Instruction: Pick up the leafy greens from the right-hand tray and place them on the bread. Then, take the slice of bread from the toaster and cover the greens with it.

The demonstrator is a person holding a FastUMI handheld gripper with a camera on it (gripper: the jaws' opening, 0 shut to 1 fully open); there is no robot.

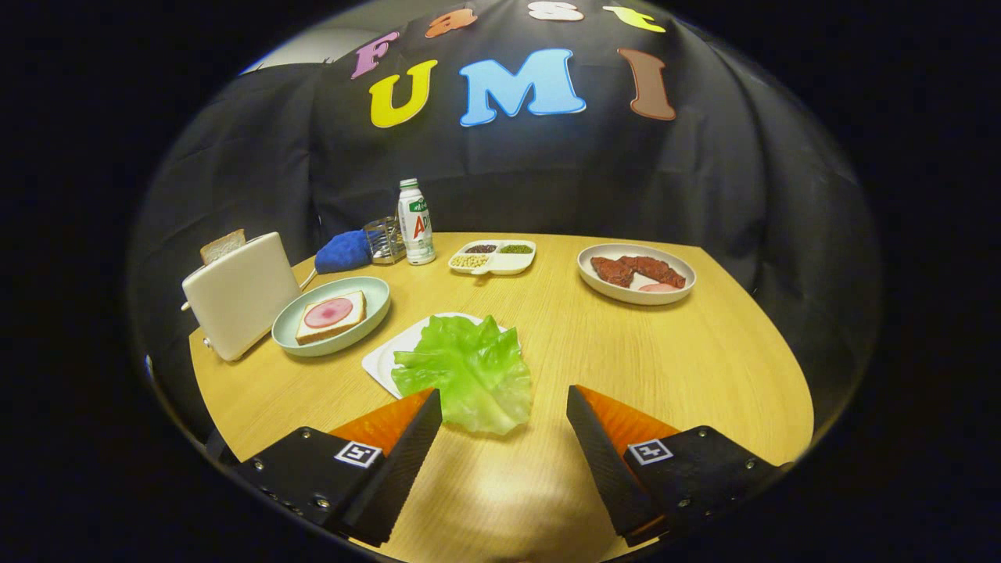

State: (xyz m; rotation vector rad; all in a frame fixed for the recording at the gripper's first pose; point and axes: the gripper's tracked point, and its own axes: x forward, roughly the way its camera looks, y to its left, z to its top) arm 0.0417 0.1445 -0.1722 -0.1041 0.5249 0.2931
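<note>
The first step was judged to be in hand: the hand-held gripper (500,410) was held wide open with nothing in its grasp, the near edge of the leafy greens (468,371) lying just between and ahead of its fingertips, on the white tray (385,361) on the tabletop (665,352). The leaf was seen lying flat, its long axis running from the tray towards the fingers, the broad rounded end nearest them. A short advance and a closing on that near edge were judged to be called for, then a carry left to the bread (331,316) on the green plate (375,291) beside the toaster (241,295), in which the second slice (222,245) stood upright.
</note>
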